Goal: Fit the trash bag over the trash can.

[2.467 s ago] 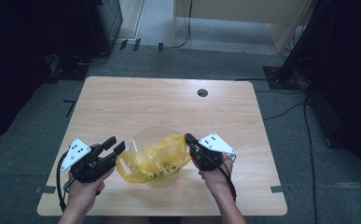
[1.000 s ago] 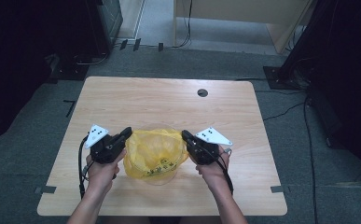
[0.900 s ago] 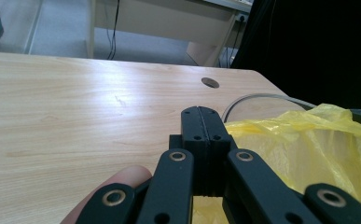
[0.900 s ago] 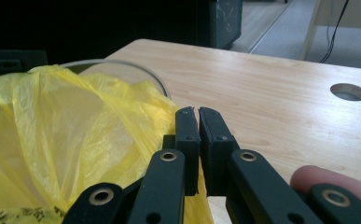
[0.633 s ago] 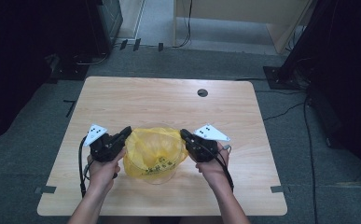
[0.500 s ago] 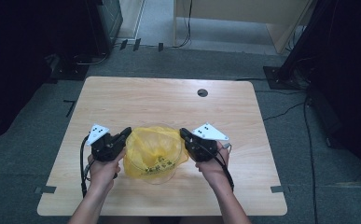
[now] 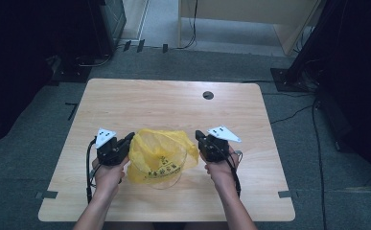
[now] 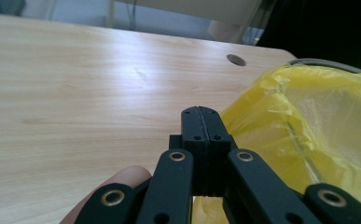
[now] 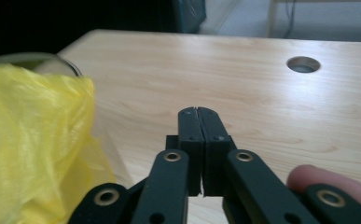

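Grippers flank a clear bowl [image 7: 166,179] at lower centre of the counter [image 7: 173,103], left gripper [image 7: 125,143] and right gripper [image 7: 200,138] both closed, apparently pinching the yellow plastic bag's [image 7: 156,153] edges to stretch it over the rim.

Wooden table [image 7: 173,103], grey carpet floor [image 7: 25,158], dark surroundings

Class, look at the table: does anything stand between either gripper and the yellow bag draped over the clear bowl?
Nothing visible does. The left gripper sits right against the yellow bag, and only bare table separates the right gripper from it.

Light wood table [image 7: 164,103]; round cable hole [image 7: 208,95] near far edge; yellow-bagged clear bowl [image 7: 158,155] near front
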The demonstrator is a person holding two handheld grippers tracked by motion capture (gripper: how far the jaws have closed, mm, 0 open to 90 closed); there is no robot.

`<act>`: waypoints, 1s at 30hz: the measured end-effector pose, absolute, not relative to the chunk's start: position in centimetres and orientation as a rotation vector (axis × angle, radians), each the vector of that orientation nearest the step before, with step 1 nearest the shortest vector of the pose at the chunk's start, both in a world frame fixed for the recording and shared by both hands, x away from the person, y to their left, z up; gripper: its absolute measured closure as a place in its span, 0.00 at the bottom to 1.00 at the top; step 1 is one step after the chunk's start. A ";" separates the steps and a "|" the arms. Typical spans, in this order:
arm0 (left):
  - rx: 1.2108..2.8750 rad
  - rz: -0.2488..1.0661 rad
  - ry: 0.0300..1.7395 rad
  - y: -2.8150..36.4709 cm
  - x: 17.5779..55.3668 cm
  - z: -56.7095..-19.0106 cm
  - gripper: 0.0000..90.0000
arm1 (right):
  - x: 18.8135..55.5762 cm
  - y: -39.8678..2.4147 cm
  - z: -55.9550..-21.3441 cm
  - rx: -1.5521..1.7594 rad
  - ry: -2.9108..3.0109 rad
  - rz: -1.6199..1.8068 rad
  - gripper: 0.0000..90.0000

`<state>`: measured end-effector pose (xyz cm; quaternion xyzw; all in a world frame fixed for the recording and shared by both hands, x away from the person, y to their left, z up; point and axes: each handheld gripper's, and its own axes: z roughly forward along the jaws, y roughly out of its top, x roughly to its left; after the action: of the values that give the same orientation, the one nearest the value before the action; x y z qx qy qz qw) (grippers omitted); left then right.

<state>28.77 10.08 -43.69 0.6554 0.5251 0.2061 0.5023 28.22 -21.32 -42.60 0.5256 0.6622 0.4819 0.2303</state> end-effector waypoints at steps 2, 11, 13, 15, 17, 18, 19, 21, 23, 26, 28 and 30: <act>1.600 0.536 1.249 10.1 28.6 -43.5 1.00 | 27.8 -21.7 -42.4 1.420 1.798 1.409 0.93; 1.589 0.525 1.232 10.2 28.7 -43.1 1.00 | 24.9 -20.2 -39.7 1.074 1.967 1.437 0.65; 1.587 0.523 1.230 10.2 28.6 -43.1 1.00 | 25.3 -20.2 -40.3 1.133 1.965 1.407 0.77; 1.580 0.520 1.217 10.3 28.5 -42.9 1.00 | 25.6 -20.8 -40.5 1.201 1.959 1.519 0.93; 1.590 0.528 1.191 10.3 28.4 -42.7 1.00 | 25.6 -20.8 -40.5 1.205 1.954 1.515 1.00; 1.590 0.528 1.191 10.3 28.4 -42.7 1.00 | 25.6 -20.8 -40.5 1.205 1.954 1.515 1.00; 1.595 0.537 1.185 10.3 28.4 -42.6 1.00 | 25.6 -20.7 -40.5 1.188 1.959 1.487 1.00; 1.596 0.547 1.184 10.3 28.7 -42.3 1.00 | 25.9 -20.4 -40.3 1.166 1.952 1.455 1.00; 1.594 0.550 1.190 10.3 28.9 -42.3 1.00 | 26.6 -20.3 -40.3 1.183 1.936 1.434 1.00; 1.584 0.541 1.200 10.2 29.5 -42.2 1.00 | 27.7 -20.1 -40.6 1.207 1.935 1.414 1.00; 1.581 0.536 1.203 10.0 29.9 -42.4 1.00 | 28.7 -20.0 -41.1 1.233 1.941 1.390 1.00; 1.568 0.514 1.211 9.8 30.4 -42.8 1.00 | 29.8 -19.9 -42.0 1.279 1.948 1.379 1.00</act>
<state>30.35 9.85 -42.80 0.6541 0.5051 0.2145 0.5206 29.77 -19.94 -41.97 0.4614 0.7025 0.4973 0.2153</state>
